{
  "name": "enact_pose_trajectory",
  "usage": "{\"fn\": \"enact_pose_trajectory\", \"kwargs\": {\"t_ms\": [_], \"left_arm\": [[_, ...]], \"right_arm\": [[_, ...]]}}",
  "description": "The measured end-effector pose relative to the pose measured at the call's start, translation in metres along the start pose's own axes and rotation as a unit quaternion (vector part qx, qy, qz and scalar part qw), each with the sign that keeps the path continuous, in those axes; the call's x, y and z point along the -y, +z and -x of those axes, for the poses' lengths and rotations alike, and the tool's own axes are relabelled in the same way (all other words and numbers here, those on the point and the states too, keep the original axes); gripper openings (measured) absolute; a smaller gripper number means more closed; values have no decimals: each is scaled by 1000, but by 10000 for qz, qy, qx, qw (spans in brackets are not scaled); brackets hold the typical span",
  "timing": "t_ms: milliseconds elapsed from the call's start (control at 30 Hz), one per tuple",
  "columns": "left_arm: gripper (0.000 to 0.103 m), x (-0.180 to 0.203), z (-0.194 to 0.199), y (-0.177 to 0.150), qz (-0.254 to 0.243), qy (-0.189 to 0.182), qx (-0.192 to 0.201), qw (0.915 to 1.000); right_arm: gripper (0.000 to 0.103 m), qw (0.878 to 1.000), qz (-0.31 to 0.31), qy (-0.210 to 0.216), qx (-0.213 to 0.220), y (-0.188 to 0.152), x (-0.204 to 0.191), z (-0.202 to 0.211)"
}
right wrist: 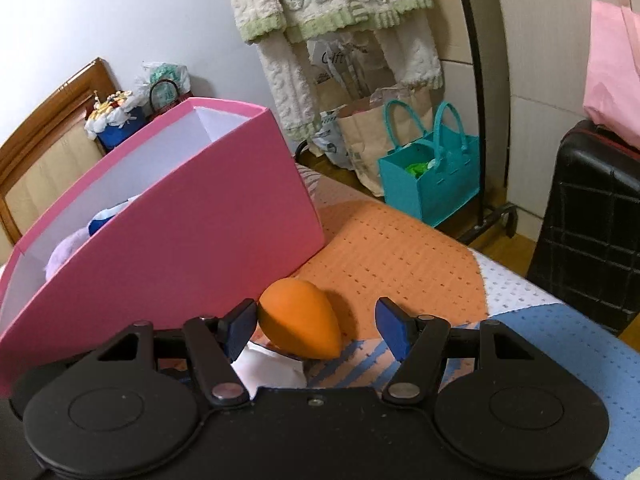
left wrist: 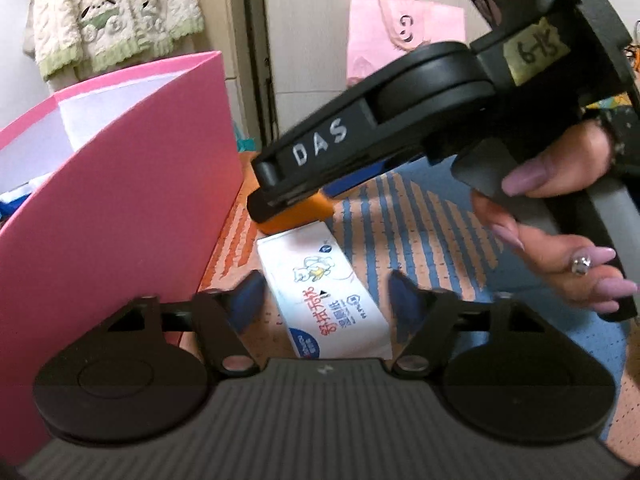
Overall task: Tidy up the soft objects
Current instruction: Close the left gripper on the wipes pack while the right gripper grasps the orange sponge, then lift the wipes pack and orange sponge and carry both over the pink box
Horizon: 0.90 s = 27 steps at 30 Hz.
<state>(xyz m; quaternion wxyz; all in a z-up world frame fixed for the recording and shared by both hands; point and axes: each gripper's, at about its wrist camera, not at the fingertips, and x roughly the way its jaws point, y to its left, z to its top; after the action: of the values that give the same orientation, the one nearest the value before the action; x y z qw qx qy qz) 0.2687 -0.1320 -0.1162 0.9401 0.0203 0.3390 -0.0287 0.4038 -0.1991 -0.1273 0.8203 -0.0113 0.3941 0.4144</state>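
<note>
The right gripper stands wide open, its blue pads apart with the orange egg-shaped sponge between them — the left pad looks to be touching or just beside the sponge's blunt end, the right pad well clear of it. The sponge lies on top of a white packet, its pointed end toward 5 o'clock.

From the left wrist view the right gripper shows side-on at 12 o'clock, "DAS" written in white on its arm and a yellow tag reading "6-16" or the like at 2 o'clock. A hand with long mauve nails holds its grip at 3 o'clock. The sponge sits at its tips.

The left gripper is also open wide and holds nothing; the wet-wipe packet lies between its pads, printed with red Chinese characters and a small cartoon figure, too small to read surely.

The pink box rises at 10 o'clock, its near wall just beside the sponge; soft things, lilac and blue, show inside. The orange-and-blue bedspread lies open from 1 to 4 o'clock. Beyond its edge stand a teal bag and a paper bag marked "Gift".
</note>
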Motion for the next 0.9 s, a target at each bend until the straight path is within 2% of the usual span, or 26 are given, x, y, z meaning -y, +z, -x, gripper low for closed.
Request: {"fn": "enact_pose_trajectory", "kwargs": {"t_ms": [67,100,200,467,733,900], "left_arm": [[45,-2,0,0,-13,-34,49,10000],[43,-4,0,2,24,-39,55,10000],[40,-6,0,1,44,-84,73,9999],[39,-16,10,1,171,-447,248,9985],[39,-24,24,1,274,-683,213,9971],[39,-25,36,-2,228,-837,182,9961]], "right_arm": [[45,9998,90,185,40,-1,-3,2],[44,9997,125,189,55,0,-6,4],[43,9997,232,-61,87,-1,-12,12],[43,9969,-274,-629,392,-19,-10,53],[43,9903,-633,-995,735,-42,-12,96],[43,9880,-716,-1134,764,-57,-23,114]]}}
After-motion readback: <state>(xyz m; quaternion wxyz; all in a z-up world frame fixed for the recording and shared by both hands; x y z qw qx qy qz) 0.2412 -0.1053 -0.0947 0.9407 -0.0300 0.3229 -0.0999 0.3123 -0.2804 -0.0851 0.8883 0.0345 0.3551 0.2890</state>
